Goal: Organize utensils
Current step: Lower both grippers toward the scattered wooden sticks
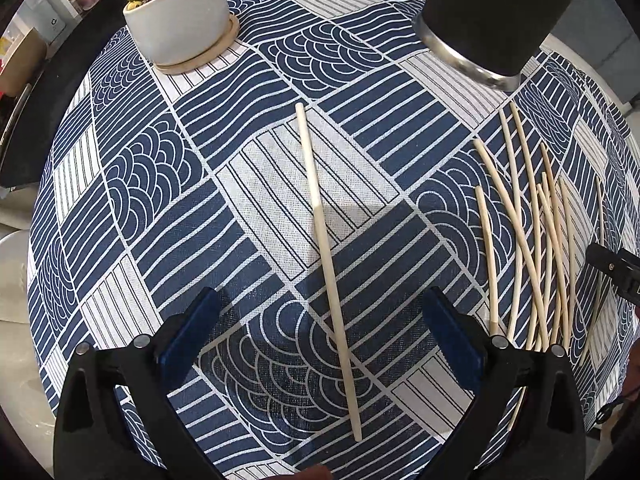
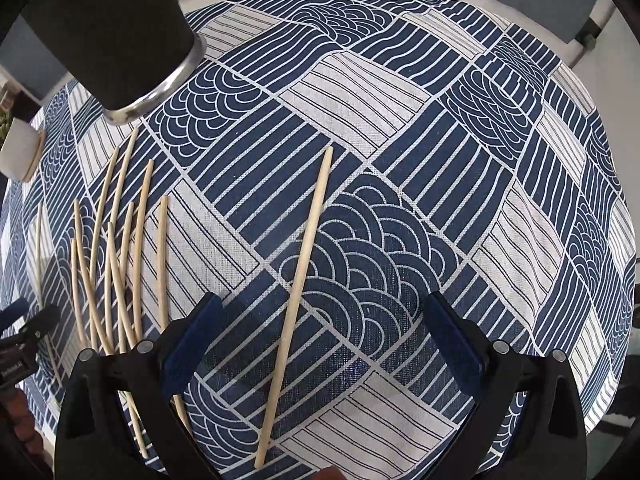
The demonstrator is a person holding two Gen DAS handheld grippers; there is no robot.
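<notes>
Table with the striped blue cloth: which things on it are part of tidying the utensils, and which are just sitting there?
Part of the job:
- single pale wooden chopstick lying between the open left tool
- another single pale chopstick in front of the open right tool
- loose pile of pale wooden chopsticks
- tall black cylinder holder with metal rim

Just sitting there:
- cactus in white pot

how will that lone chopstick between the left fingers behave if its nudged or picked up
The lone chopstick looks round and thin, so it would probably roll on the tablecloth when nudged. It seems stiff and light. Lying flat, it may slip between wide-open fingers.
</notes>
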